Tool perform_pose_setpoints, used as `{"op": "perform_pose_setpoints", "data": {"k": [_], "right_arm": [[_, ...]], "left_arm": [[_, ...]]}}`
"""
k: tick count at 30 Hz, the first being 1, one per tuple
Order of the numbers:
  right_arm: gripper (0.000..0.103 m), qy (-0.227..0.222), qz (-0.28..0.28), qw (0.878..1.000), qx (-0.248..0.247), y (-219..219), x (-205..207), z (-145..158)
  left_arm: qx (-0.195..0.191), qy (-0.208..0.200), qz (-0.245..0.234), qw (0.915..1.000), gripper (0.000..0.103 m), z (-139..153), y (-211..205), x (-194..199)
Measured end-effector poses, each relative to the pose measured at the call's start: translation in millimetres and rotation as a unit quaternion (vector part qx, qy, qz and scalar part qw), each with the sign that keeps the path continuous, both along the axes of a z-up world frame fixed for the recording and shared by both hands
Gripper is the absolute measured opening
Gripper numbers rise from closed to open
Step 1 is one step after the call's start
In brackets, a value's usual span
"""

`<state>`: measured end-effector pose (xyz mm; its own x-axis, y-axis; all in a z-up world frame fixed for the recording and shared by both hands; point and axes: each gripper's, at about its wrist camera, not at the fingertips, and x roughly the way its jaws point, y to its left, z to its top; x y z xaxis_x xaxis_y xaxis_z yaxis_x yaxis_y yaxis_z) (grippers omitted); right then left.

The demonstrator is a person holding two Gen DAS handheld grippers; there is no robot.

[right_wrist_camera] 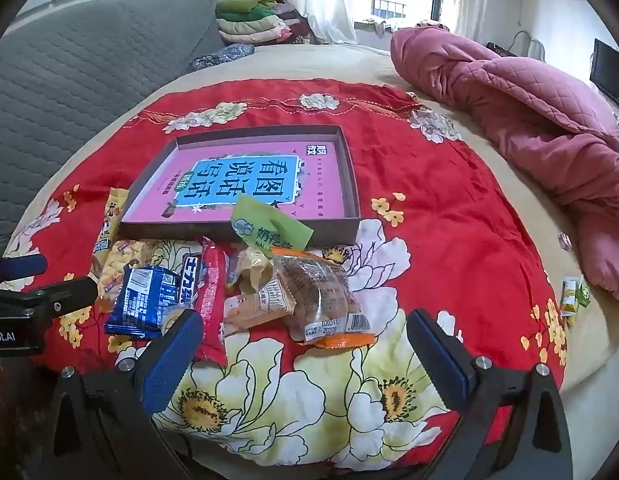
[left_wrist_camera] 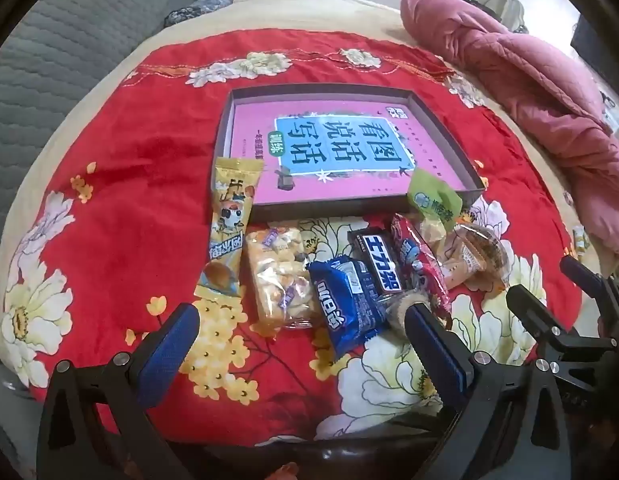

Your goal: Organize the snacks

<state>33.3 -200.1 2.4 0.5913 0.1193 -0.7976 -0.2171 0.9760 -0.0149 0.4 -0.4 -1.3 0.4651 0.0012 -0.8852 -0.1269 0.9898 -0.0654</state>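
My left gripper (left_wrist_camera: pixel 297 320) spread wide, empty, above blue foil biscuit packet (left_wrist_camera: pixel 345 300) | snack pile on red floral bedspread (left_wrist_camera: pixel 129 152), before shallow brown cardboard tray (left_wrist_camera: pixel 445 128) | my right gripper (right_wrist_camera: pixel 305 340) released, nearest clear-wrapped brown pastry (right_wrist_camera: pixel 321 292), long axis toward tray.

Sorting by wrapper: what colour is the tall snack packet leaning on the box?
Yellow, clearest in the left wrist view.

Red floral cloth (left_wrist_camera: pixel 121 152) — pink-lined tray (left_wrist_camera: pixel 253 152); blue wrapper (left_wrist_camera: pixel 349 304), yellow packet (left_wrist_camera: pixel 229 224).
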Motion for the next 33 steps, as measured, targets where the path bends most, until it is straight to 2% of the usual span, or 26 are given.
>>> {"op": "perform_pose_setpoints", "data": {"k": [1,11,13,33], "right_arm": [[0.102,-0.011,0.015,1.000,-0.006,6.3,-14.6,0.9],[0.102,-0.022,0.017,1.000,-0.007,6.6,-15.7,4.6],[0.102,-0.021,0.017,1.000,-0.007,6.2,-15.0,4.1],[0.102,-0.024,0.015,1.000,-0.012,6.7,-15.9,6.1]], "left_arm": [[0.000,0.001,0.001,1.0000,0.102,-0.2,-0.2,0.1],[0.006,0.003,0.010,0.9999,0.102,1.5,-11.2,3.7],[-0.004,0.000,-0.003,1.0000,0.102,-4.4,-1.6,-0.8],[-0.009,0.003,-0.003,1.0000,0.102,-4.4,2.1,0.7]]}}
